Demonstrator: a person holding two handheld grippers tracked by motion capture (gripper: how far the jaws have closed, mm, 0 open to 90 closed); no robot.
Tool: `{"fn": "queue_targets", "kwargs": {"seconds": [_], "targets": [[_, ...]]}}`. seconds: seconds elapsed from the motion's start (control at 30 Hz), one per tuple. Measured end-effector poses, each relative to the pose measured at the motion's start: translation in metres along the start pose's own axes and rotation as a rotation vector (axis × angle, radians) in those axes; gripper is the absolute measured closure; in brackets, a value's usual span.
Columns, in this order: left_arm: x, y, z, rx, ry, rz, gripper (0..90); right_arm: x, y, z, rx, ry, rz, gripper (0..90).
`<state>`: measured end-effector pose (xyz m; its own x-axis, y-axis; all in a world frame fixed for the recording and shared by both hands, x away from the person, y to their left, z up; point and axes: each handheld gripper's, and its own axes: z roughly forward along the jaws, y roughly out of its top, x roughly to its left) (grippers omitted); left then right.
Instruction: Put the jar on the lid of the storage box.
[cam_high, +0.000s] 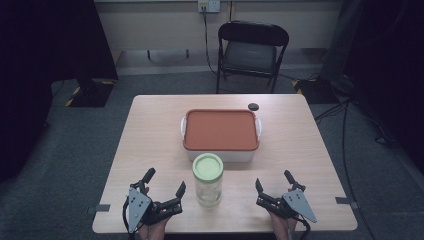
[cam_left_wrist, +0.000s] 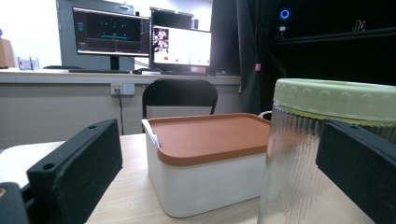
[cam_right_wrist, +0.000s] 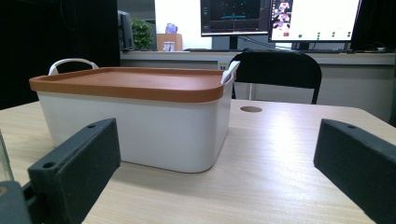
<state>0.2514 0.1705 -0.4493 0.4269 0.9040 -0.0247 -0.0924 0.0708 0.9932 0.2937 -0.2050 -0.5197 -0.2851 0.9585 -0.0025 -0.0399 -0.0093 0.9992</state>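
A clear ribbed jar (cam_high: 208, 189) with a pale green lid (cam_high: 207, 166) stands near the table's front edge, just in front of a white box (cam_high: 221, 153) with an orange lid (cam_high: 221, 129). My left gripper (cam_high: 164, 181) rests open at the front left, a little to the left of the jar. My right gripper (cam_high: 273, 179) rests open at the front right, apart from the jar. In the left gripper view the jar (cam_left_wrist: 299, 163) rises at the right, partly behind the right jaw, with the box (cam_left_wrist: 205, 182) behind it. The right gripper view shows the box (cam_right_wrist: 135, 126) ahead and left.
A small dark disc (cam_high: 253, 106) lies on the wooden table (cam_high: 150, 140) behind the box. A black folding chair (cam_high: 251, 50) stands beyond the far edge. Monitors (cam_left_wrist: 140, 39) sit on a counter at the back wall. Bare table lies to both sides of the box.
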Motion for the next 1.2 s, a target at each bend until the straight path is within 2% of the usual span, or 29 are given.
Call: {"fn": "queue_targets", "kwargs": {"seconds": [0.17,0.47,0.53,0.73,0.8,0.87,0.9,1.03,1.2], "targets": [[-0.002,0.003,0.0,-0.014,-0.003,0.012,0.0,0.0,0.0,0.0,0.0,0.0,0.0,0.0],[-0.005,0.008,-0.001,-0.018,-0.027,0.007,0.0,0.0,0.0,0.0,0.0,-0.001,0.0,0.0],[-0.007,0.011,-0.004,-0.049,-0.033,0.009,0.0,0.0,0.0,0.0,0.0,-0.001,0.0,0.0],[-0.012,0.019,-0.006,-0.052,-0.047,0.017,0.0,0.0,0.0,0.0,0.0,0.0,0.0,0.0],[-0.013,0.019,-0.006,-0.05,-0.045,0.017,0.0,0.0,0.0,0.0,0.0,0.0,0.0,0.0],[-0.014,0.02,-0.001,-0.014,-0.04,0.011,0.0,0.0,0.0,0.0,0.0,0.001,0.0,0.0],[-0.014,0.02,-0.001,-0.014,-0.04,0.011,0.0,0.0,0.0,0.0,0.0,0.003,-0.001,0.0],[-0.018,0.02,0.002,-0.013,-0.051,0.016,0.0,0.0,0.0,0.0,0.0,0.003,-0.001,0.0],[-0.025,0.02,0.008,0.019,-0.071,0.027,0.0,0.0,0.0,0.0,0.0,0.003,-0.001,0.0]]}}
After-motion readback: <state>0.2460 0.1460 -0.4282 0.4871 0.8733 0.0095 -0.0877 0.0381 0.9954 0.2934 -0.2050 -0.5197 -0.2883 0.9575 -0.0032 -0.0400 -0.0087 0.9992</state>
